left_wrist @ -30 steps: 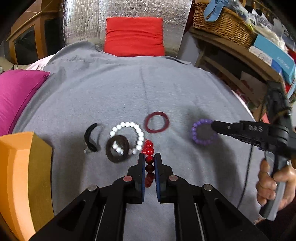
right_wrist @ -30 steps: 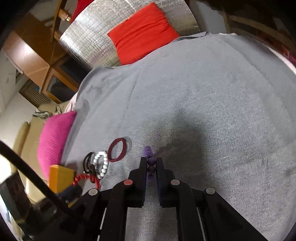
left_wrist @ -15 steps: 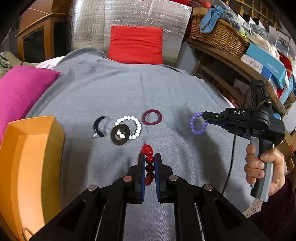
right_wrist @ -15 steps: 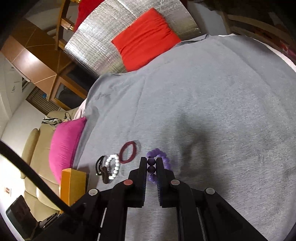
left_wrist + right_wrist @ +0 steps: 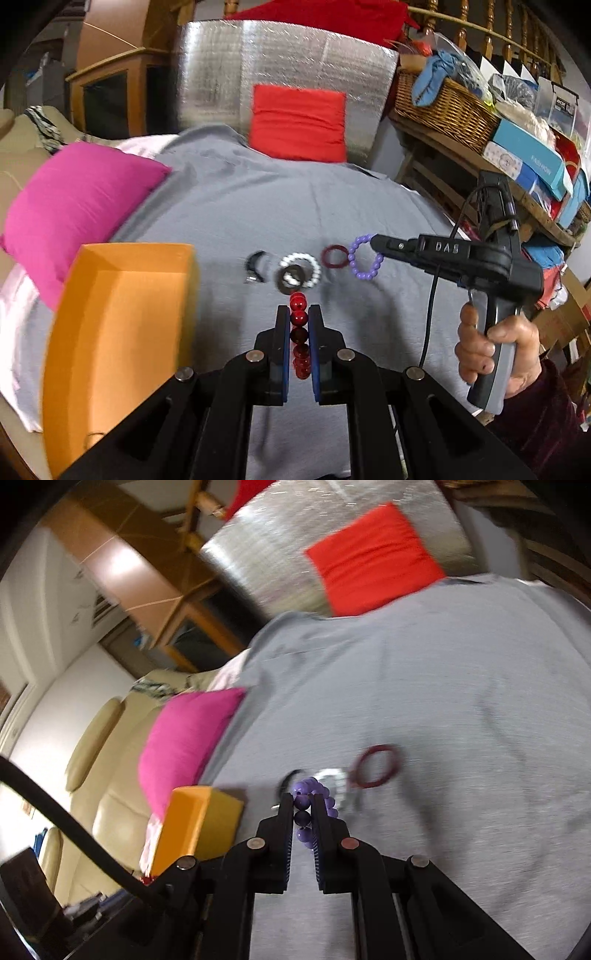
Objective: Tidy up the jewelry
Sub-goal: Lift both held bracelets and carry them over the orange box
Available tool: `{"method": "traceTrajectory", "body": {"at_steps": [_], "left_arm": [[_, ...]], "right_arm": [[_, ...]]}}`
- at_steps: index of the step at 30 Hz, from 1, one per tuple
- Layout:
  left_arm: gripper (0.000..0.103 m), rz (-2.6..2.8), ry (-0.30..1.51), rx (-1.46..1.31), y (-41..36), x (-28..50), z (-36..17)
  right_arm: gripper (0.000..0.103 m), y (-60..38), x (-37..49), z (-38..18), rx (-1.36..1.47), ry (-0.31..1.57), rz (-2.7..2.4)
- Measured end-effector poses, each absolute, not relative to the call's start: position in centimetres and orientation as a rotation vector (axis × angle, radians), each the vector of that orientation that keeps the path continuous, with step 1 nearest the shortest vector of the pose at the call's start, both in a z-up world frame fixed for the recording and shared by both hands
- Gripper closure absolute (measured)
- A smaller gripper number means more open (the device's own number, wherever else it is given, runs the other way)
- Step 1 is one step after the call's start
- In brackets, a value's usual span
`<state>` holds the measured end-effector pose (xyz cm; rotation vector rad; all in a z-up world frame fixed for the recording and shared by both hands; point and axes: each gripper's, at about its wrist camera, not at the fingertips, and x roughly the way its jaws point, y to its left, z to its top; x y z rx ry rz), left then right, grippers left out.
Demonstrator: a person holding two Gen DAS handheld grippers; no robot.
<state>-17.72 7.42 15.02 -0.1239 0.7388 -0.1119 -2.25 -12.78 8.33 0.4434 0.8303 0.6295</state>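
Note:
My left gripper (image 5: pixel 298 314) is shut on a red bead bracelet (image 5: pixel 298 305) and holds it above the grey cloth, right of the open orange box (image 5: pixel 122 332). My right gripper (image 5: pixel 303 800) is shut on a purple bead bracelet (image 5: pixel 308 786); it also shows in the left wrist view (image 5: pixel 364 256), lifted off the cloth. On the cloth lie a dark red ring bangle (image 5: pixel 333 256), a white bead bracelet (image 5: pixel 300 266) over a dark brown ring (image 5: pixel 286 282), and a black curved piece (image 5: pixel 255 263).
A pink pillow (image 5: pixel 77 199) lies at the left and a red pillow (image 5: pixel 299 123) at the far end of the grey bed cover (image 5: pixel 295 192). A wooden shelf with a wicker basket (image 5: pixel 447 110) and boxes stands at the right.
Both grippers have lifted up and back from the cloth with their bracelets. The right gripper has swung left with the purple bracelet. The orange box now fills more of the left view.

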Motion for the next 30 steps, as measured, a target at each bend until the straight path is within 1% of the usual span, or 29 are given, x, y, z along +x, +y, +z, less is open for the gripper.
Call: {"method": "traceTrajectory", "body": {"at_steps": [7,12,21,30], "left_arm": [[0.093,-0.020,0.698,-0.107,12.4,-20.8,17.7],[0.093,0.061,0.710,-0.138,16.5,-22.5,17.7],[0.093,0.179,0.782,-0.208,22.2,-24.4,14.3],[0.093,0.194,0.863,-0.251,23.6,-24.0,10.7]], "right_arm": [[0.092,-6.1,-5.9,10.2,0.363,0.756,0.812],[0.092,-1.2,-8.6,10.7,0.319,0.722,0.933],[0.092,5.7,-11.8,9.4,0.204,0.755,1.054],[0.092,8.9,-13.1,7.6,0.123,0.798,1.107]]}}
